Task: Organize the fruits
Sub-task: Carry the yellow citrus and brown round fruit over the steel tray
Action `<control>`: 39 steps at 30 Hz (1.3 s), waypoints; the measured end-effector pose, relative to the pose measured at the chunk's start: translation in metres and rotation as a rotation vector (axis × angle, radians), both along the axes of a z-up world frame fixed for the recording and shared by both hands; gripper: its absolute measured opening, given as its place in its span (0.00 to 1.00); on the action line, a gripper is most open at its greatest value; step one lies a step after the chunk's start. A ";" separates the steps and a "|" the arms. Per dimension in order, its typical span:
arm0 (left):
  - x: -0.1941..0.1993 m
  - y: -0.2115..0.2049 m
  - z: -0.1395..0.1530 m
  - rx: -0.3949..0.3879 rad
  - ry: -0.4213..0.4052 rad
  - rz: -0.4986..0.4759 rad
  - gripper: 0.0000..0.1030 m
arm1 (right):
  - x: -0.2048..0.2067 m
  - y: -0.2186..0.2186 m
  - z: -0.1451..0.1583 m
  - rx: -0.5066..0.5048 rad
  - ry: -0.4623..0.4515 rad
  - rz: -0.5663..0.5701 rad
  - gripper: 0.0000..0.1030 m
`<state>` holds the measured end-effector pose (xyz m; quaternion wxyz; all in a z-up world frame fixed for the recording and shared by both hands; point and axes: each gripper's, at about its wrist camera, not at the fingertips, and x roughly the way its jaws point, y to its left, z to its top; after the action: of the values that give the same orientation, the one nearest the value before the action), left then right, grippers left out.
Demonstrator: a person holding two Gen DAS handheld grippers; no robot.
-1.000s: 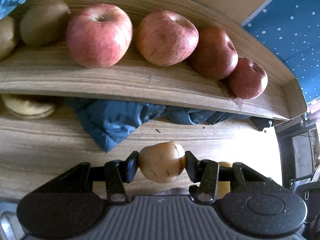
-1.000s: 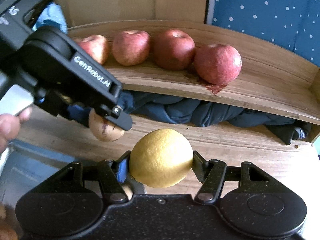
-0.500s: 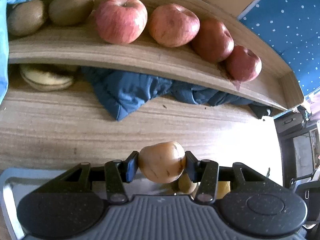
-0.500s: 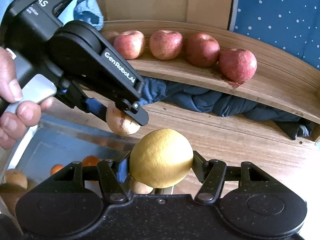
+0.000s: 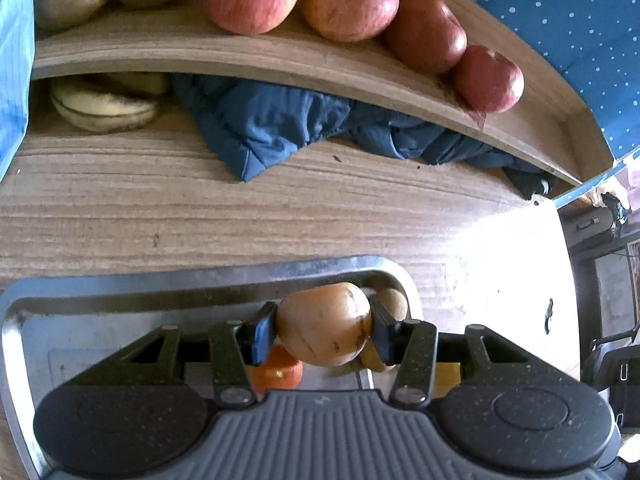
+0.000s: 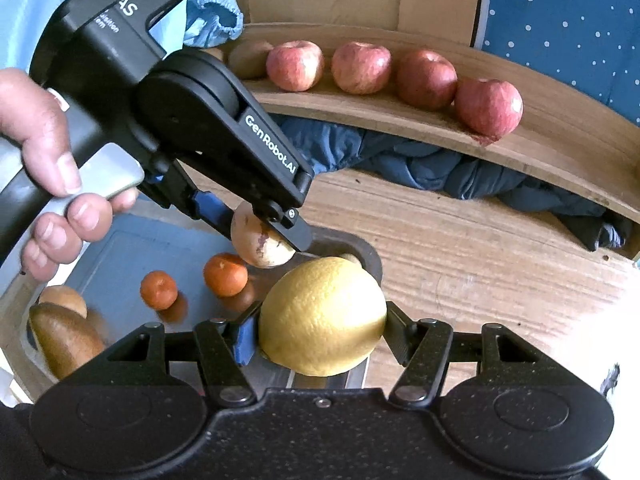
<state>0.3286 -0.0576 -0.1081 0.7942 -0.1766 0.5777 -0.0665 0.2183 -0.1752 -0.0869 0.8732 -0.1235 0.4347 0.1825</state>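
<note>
Both tongs carry a fruit above the metal tray point(image 5: 120, 284).
The left tongs point(image 5: 324, 326) pinch a brown pear point(image 5: 322, 324); the right tongs point(image 6: 322, 326) pinch a yellow lemon point(image 6: 324, 316). Two tangerines point(image 6: 226, 274) lie in the tray on the tabletop point(image 5: 160, 216). Four red apples point(image 6: 360, 66) stand in a row on the shelf point(image 6: 400, 120).

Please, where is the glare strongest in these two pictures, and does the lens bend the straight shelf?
Left wrist view: sunlight washes out the wooden table at right to plain white; the shelf edge bows strongly. Right wrist view: light is more even, the lemon stays sharp, and the same shelf curves downward at right.
</note>
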 end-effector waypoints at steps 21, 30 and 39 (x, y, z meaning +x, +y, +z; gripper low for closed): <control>0.000 -0.016 -0.004 0.036 0.004 -0.052 0.51 | -0.005 0.012 -0.012 -0.047 0.027 0.051 0.62; 0.002 -0.019 -0.006 0.041 0.012 -0.056 0.52 | -0.003 0.016 -0.015 -0.062 0.039 0.069 0.62; 0.002 -0.019 -0.007 0.039 0.010 -0.053 0.52 | -0.002 0.016 -0.016 -0.065 0.049 0.078 0.62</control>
<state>0.3305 -0.0768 -0.1146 0.7924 -0.1462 0.5874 -0.0754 0.2164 -0.1591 -0.1027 0.8499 -0.1643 0.4567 0.2052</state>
